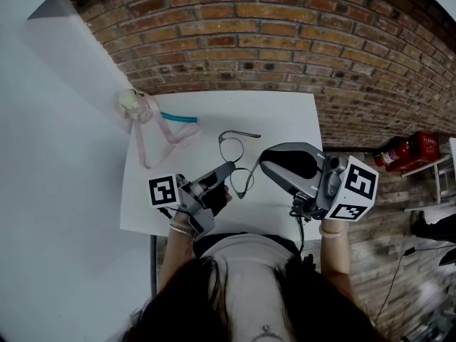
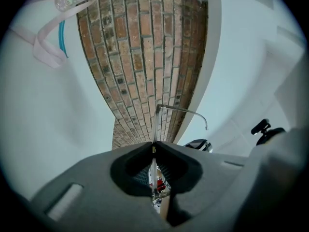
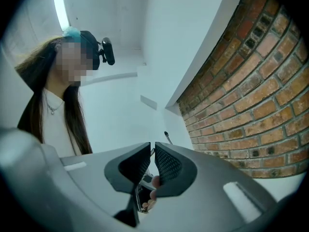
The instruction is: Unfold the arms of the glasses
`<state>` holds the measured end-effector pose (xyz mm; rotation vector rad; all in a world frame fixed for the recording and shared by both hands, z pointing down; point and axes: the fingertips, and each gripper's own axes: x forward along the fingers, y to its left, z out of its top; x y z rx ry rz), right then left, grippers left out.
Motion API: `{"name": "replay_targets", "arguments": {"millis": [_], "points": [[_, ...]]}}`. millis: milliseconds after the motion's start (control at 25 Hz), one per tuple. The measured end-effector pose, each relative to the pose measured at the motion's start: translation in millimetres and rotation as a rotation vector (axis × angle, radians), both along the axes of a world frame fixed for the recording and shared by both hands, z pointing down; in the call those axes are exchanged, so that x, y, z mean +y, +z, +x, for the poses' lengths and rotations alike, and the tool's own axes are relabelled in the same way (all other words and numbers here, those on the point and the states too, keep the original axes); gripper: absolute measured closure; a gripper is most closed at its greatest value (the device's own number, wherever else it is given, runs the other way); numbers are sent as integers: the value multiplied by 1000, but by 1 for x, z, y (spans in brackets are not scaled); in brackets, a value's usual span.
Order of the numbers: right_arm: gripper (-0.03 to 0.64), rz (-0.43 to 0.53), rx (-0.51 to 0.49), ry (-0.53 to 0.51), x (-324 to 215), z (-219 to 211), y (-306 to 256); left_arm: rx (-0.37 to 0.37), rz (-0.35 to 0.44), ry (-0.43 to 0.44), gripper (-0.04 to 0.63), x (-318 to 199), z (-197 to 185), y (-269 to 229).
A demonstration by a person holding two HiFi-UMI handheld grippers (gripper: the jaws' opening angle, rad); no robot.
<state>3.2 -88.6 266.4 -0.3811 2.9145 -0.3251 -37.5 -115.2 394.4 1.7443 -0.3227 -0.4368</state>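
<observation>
Thin dark-rimmed glasses [image 1: 231, 149] are held just above the white table [image 1: 285, 116], in front of the person. My left gripper [image 1: 229, 169] is shut on the frame between the lenses. In the left gripper view its jaws [image 2: 154, 146] pinch the thin rim, and one arm [image 2: 182, 110] sticks out to the right beyond them. My right gripper [image 1: 262, 164] comes in from the right beside the lower lens. In its own view the jaws [image 3: 152, 147] are closed to a slit on the other arm, whose dark tip [image 3: 167, 136] pokes out behind them.
A small clear bottle [image 1: 137, 105] with a pink ribbon [image 1: 165, 135] and a teal strip [image 1: 178, 117] lies at the table's far left. A brick wall [image 1: 285, 41] stands behind the table. A red fire extinguisher [image 1: 399, 152] lies on the floor to the right.
</observation>
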Motion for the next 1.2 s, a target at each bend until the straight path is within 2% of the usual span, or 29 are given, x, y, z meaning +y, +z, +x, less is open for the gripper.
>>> {"name": "replay_targets", "arguments": {"millis": [1200], "points": [[584, 32, -16, -36, 19, 1, -8, 33, -26, -100, 571, -15, -17, 2]]}}
